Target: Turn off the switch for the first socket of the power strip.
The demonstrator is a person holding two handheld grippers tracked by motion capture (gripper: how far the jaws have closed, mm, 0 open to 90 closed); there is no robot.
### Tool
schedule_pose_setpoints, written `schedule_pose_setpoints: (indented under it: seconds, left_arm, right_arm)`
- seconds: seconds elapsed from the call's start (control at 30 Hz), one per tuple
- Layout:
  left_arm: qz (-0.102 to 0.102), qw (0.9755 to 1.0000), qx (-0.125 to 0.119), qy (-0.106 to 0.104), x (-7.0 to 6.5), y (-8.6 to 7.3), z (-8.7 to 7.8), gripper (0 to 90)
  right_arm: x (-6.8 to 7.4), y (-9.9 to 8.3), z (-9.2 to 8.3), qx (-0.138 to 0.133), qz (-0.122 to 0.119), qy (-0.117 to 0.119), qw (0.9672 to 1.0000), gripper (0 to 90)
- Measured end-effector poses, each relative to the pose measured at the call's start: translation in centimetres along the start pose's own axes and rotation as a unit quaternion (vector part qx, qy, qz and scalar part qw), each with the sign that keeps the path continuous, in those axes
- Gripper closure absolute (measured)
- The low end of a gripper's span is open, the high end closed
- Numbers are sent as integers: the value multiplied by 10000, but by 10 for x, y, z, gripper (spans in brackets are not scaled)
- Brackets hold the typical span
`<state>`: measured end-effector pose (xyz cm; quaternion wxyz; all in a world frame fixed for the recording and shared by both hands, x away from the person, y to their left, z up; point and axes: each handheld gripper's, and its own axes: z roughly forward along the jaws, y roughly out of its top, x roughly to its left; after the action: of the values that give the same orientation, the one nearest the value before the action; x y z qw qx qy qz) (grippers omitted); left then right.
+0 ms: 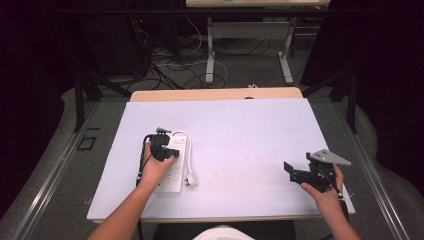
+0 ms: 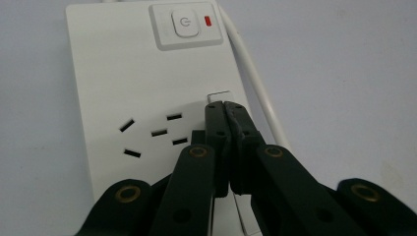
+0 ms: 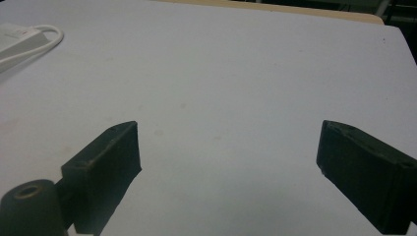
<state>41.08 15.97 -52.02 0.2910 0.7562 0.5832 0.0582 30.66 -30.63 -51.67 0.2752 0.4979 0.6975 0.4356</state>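
Tongs of the left gripper [image 2: 224, 110] are pressed together, tips on the white power strip [image 2: 147, 98] lying at the surface's [image 1: 240, 140] left; right tongs [image 3: 228, 167] gape wide, holding nothing.

Bright table, dark room around it.
Even overhead light falls on the white sheet [image 1: 240, 145], with soft shadows and no glare; the edges of the high view sink into black. Close up, the near black jaws blur while the power strip [image 2: 147, 88] stays fairly sharp.
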Motion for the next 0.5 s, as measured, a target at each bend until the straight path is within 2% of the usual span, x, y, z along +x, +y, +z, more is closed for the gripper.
schedule_pose_setpoints:
  seconds: [0.23, 0.27, 0.5]
  left_arm:
    - [-2, 10000, -61, 15, -1, 0, 0, 875]
    - [10, 10000, -11, -38, 0, 1, -1, 871]
    - [59, 9999, -146, -23, -1, 1, 0, 833]
  right_arm:
    - [0, 0, 0, -2, 4, -1, 10000, 89]
    - [0, 0, 0, 1, 5, -2, 10000, 89]
    - [0, 0, 1, 2, -6, 10, 10000, 91]
